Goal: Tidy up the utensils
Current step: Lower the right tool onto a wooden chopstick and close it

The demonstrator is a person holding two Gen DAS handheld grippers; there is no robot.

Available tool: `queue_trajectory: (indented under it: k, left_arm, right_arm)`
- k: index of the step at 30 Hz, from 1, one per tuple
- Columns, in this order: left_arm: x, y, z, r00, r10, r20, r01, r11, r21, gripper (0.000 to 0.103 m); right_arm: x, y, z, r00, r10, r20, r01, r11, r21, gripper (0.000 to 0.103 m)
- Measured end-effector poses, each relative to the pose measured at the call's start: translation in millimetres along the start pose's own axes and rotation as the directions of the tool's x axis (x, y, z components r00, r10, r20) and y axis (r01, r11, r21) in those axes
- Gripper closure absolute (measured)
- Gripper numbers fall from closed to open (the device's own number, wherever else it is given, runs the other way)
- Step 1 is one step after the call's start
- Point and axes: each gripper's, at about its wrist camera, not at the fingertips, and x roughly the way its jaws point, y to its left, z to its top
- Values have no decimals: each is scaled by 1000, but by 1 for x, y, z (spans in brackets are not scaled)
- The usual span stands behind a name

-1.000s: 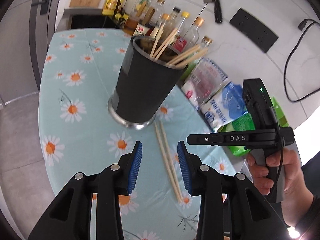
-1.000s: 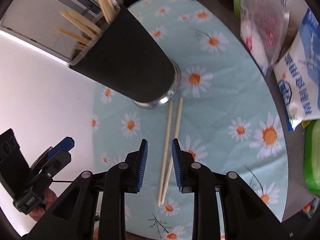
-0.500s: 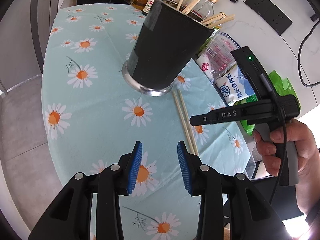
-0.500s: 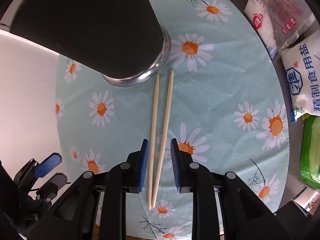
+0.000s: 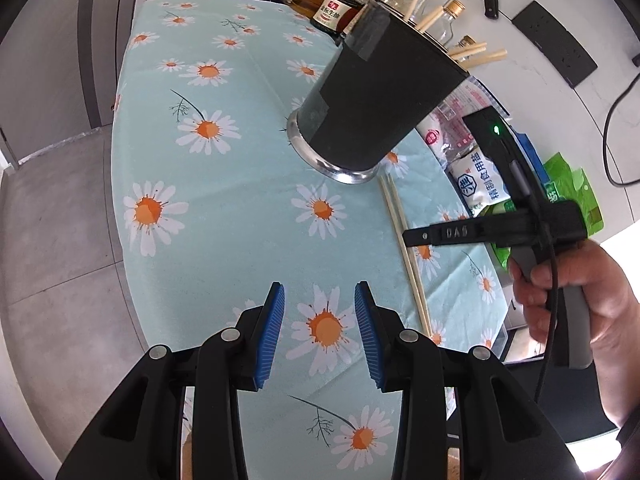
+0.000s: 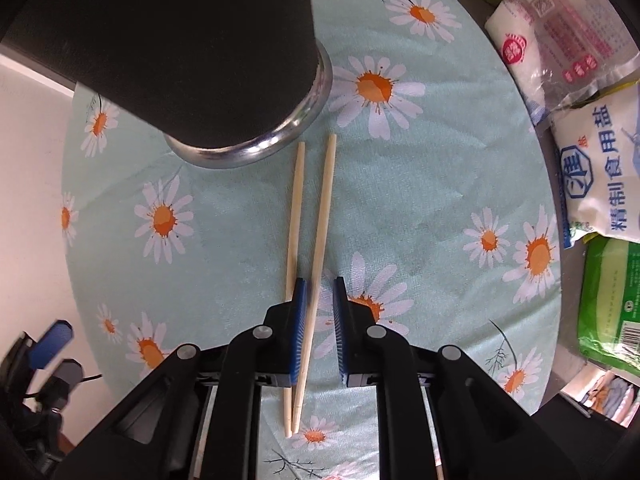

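- down low over the tabletop (image 6: 248, 216), the right tool (image 6: 319, 312) has its blue pads (image 6: 301, 320) parted by a narrow gap; one of the two loose chopsticks (image 6: 320, 224) runs through that gap, the other passes just outside the left pad; whether either pad touches the wood cannot be told
- both chopsticks lie flat on the daisy-print cloth, nearly parallel, spread a little at the far ends and meeting at the near ends; their far tips rest just beside the metal base of the black utensil holder (image 6: 192, 52)
- the left tool (image 5: 320, 320) hovers above a daisy on the cloth with its pads wide apart and nothing between them, well apart from the chopsticks
- from the left wrist view the utensil holder (image 5: 376, 92) stands upright on the tabletop (image 5: 224, 184) with more chopstick ends (image 5: 476, 56) poking from its top; a hand (image 5: 580, 304) grips the right tool's handle
- bags of salt (image 6: 600, 184) and other packets sit at the cloth's right edge; bottles (image 5: 336, 4) line the back
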Motion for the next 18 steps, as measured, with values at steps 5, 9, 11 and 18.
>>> queue_trajectory:
  k: [5, 9, 11, 18]
  left_arm:
    - [3, -3, 4, 1000, -2, -14, 2, 1000, -2, 68]
    - [8, -12, 7, 1000, 13, -22, -13, 1000, 0, 68]
    - [9, -18, 7, 1000, 19, -25, -19, 1000, -5, 68]
    - [22, -38, 10, 997, 62, -43, -63, 998, -22, 68]
  right_arm:
    - [3, -8, 3, 997, 71, -14, -71, 997, 29, 97]
    - [5, -11, 5, 994, 109, -22, -109, 994, 24, 98]
    - [5, -14, 6, 990, 137, -32, -136, 990, 24, 97]
    - [-8, -25, -6, 973, 231, -16, -231, 973, -27, 97]
